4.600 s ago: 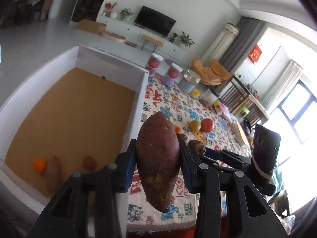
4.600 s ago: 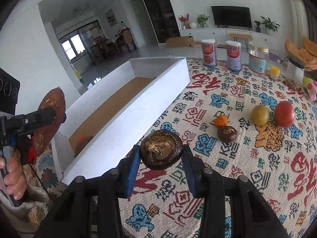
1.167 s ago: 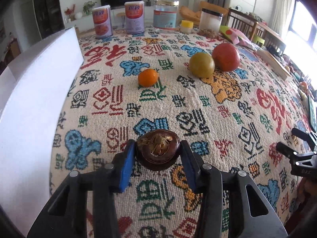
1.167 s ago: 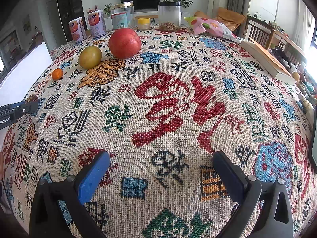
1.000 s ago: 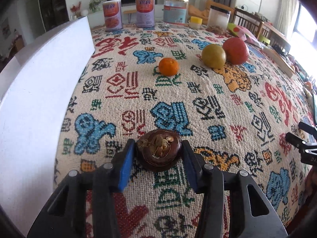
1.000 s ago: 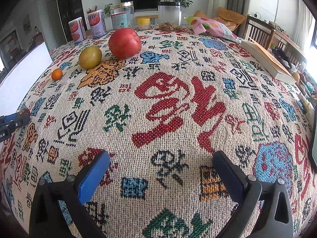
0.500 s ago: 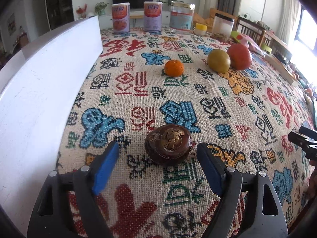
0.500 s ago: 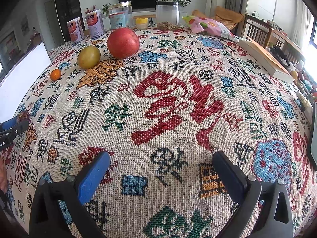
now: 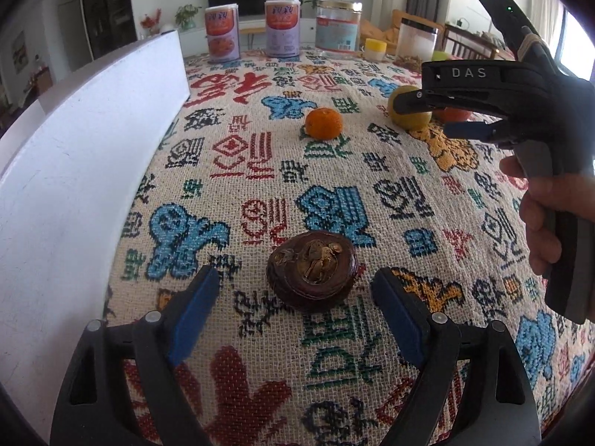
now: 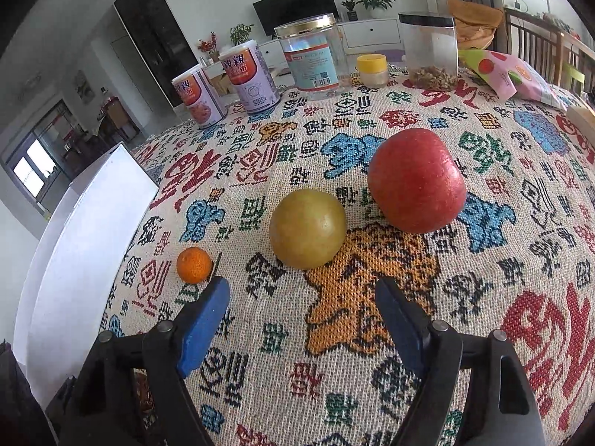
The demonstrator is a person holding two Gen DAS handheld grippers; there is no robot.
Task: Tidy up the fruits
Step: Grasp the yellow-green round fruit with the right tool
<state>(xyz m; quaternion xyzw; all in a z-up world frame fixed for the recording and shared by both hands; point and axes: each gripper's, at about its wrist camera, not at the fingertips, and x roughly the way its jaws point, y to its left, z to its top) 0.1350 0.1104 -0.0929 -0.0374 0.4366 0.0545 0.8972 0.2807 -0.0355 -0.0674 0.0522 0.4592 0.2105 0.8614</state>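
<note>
On the patterned cloth: brown fruit (image 9: 312,271) sits between the spread jaws of the left gripper (image 9: 297,319), untouched.
Left side: white box wall (image 9: 85,156).
Right gripper (image 10: 301,319): released, empty.
Ahead of it: yellow fruit (image 10: 308,228), red apple (image 10: 416,180), small orange (image 10: 194,264) alongside.
Far edge: cans (image 10: 249,81) and jars (image 10: 314,57).

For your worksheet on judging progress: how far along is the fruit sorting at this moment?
Done: nothing visibly, as the white box shows only its outer wall. In hand: nothing. The left claw is open around the brown fruit; the right claw is open. Left: mandarin, yellow fruit and red apple lie on the cloth.
</note>
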